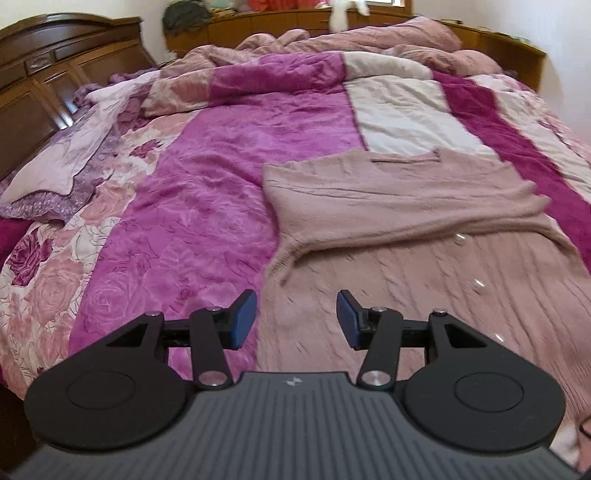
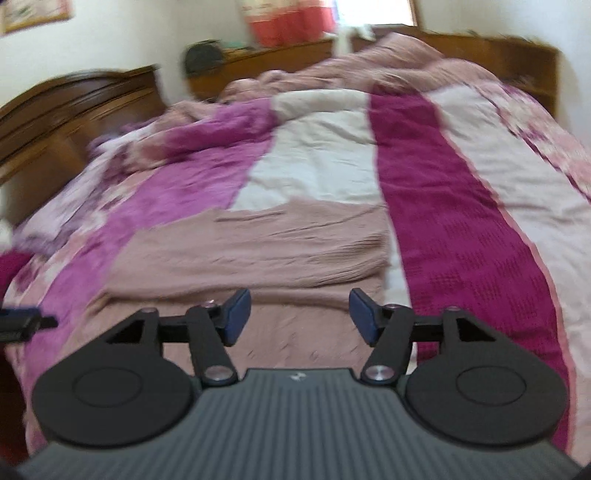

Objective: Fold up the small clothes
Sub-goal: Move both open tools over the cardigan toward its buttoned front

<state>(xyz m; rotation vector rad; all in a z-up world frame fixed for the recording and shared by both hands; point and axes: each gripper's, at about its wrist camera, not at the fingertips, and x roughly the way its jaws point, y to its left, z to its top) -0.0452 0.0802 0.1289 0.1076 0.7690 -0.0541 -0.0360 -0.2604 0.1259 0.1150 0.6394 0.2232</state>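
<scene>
You have the pink sweater (image 1: 399,206) lying part-folded on the bed (image 1: 207,206) just beyond your fingers, its sleeve laid across, while both grippers, left (image 1: 297,319) and right (image 2: 300,316), hover half-spread and empty, further folds remaining.

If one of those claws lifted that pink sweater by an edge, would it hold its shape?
Probably not. The sweater is soft knit lying in creases, so it would likely droop. Its fuzzy surface should grip, not slip.

soft daylight comes from a bright, overexposed window (image 2: 373,13) at the top. both fisheye views curve at the edges; the right wrist view has strong motion blur.
</scene>
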